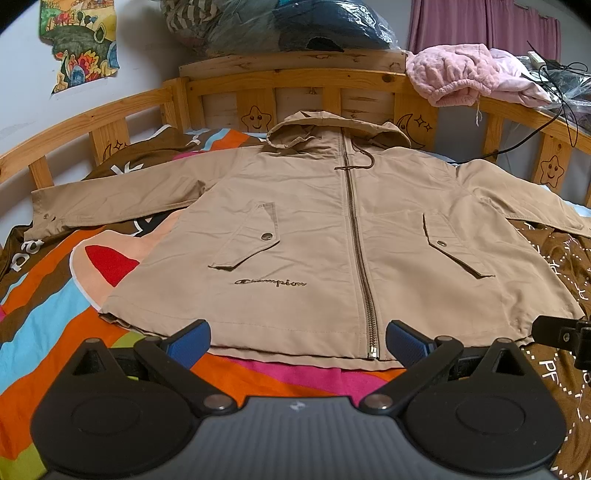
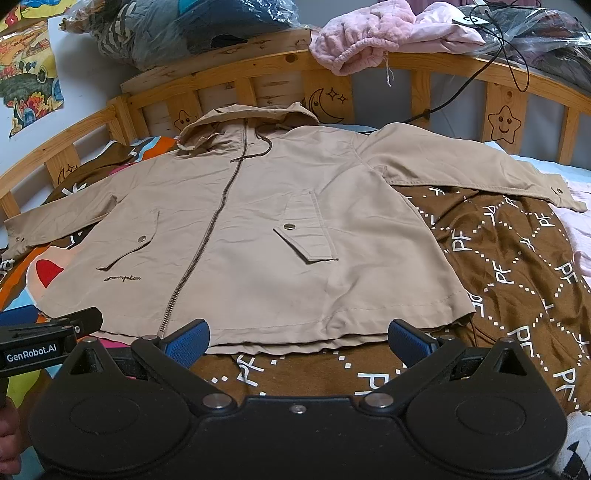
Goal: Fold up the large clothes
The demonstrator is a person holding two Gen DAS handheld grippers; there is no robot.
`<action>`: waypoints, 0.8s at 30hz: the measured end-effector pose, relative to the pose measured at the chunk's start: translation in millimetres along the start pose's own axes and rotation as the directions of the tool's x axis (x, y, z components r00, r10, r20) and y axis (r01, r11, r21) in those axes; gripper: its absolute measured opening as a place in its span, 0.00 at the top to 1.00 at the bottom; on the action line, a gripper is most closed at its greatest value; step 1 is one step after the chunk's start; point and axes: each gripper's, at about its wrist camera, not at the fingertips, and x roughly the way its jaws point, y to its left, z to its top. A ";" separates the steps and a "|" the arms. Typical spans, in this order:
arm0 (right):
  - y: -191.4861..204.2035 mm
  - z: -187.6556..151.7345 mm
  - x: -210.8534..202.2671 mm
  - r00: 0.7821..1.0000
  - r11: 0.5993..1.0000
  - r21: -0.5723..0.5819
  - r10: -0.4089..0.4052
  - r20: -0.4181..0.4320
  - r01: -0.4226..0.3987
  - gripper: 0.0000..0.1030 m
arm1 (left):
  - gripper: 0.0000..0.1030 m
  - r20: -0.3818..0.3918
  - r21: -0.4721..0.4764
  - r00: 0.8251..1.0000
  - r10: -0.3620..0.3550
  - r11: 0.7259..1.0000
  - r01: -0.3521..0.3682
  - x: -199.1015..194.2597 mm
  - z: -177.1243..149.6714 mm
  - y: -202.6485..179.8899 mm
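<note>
Left wrist view: tan hooded jacket (image 1: 317, 229) lies flat, zipped, front up on the bed, sleeves spread; its hem sits just ahead of the left gripper (image 1: 298, 341), fingers (image 1: 190, 341) spread wide, holding nothing. Right wrist view: right gripper (image 2: 298, 341) likewise released, fingers (image 2: 410, 341) apart, at the hem's right half. Brown patterned blanket (image 2: 517, 266) lies right of the fingers, pink fleece garment (image 2: 373, 33) on the wooden headboard (image 2: 258, 70) beyond.

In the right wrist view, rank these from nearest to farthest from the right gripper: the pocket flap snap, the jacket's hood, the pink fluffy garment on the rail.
From the right gripper, open near the hem:
1. Pocket flap snap, mid-jacket, just ahead.
2. Hood, at the jacket's top, left of centre.
3. Pink fluffy garment, draped over the wooden rail, behind and right.
</note>
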 end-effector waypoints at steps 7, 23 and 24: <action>1.0 -0.3 -0.4 1.000 1.000 -0.001 -0.001 0.000 0.001 0.01 | 0.01 0.002 -0.003 1.000 0.005 1.000 -0.005 0.7 -1.4 -0.6; -6.2 1.2 0.9 1.000 1.000 0.005 -0.004 -0.005 0.004 0.01 | 0.01 0.002 -0.003 1.000 0.004 1.000 -0.004 0.7 -1.3 -0.2; -8.0 1.4 1.0 1.000 1.000 0.004 -0.005 -0.006 0.005 0.01 | 0.01 0.002 -0.003 1.000 0.004 1.000 -0.004 0.6 -1.2 -0.1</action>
